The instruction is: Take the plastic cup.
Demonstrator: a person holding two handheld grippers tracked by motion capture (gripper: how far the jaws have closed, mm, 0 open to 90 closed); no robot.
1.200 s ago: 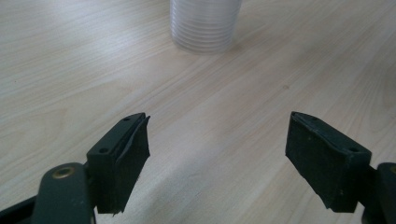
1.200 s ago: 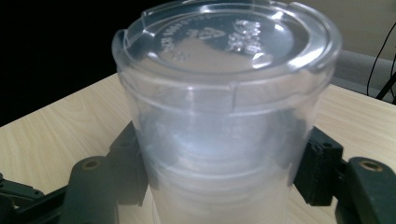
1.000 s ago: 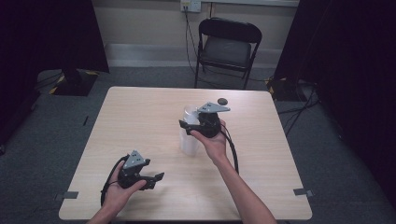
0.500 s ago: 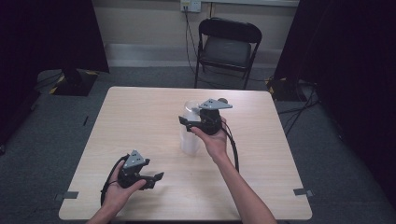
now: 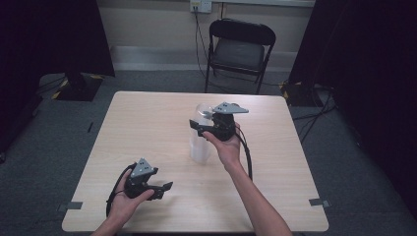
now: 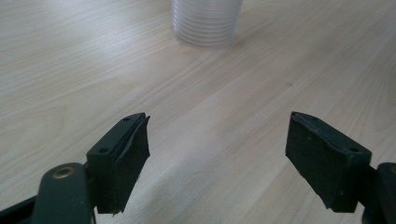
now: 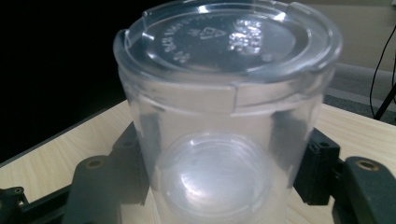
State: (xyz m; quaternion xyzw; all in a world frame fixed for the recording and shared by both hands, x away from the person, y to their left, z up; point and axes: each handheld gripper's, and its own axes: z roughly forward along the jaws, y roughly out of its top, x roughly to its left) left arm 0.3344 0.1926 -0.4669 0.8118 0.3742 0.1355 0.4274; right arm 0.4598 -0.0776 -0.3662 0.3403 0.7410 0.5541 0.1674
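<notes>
The right gripper (image 5: 202, 129) was clamped on the clear plastic cups (image 7: 224, 116), a nested stack standing near the middle of the table (image 5: 147, 113). The left gripper (image 5: 162, 189) hovered released near the front edge, holding nothing. The cups looked light, thin-walled, slick and easily crushed; a gentle grip on the side wall below the rim seemed best. Through the hazy walls, the number of cups could not be made out.

My table (image 5: 147, 128) is pale wood, rectangular; a clear ribbed cup stack (image 5: 200, 147) stands near its middle; my left gripper (image 5: 156, 186) rests toward its near-left corner
</notes>
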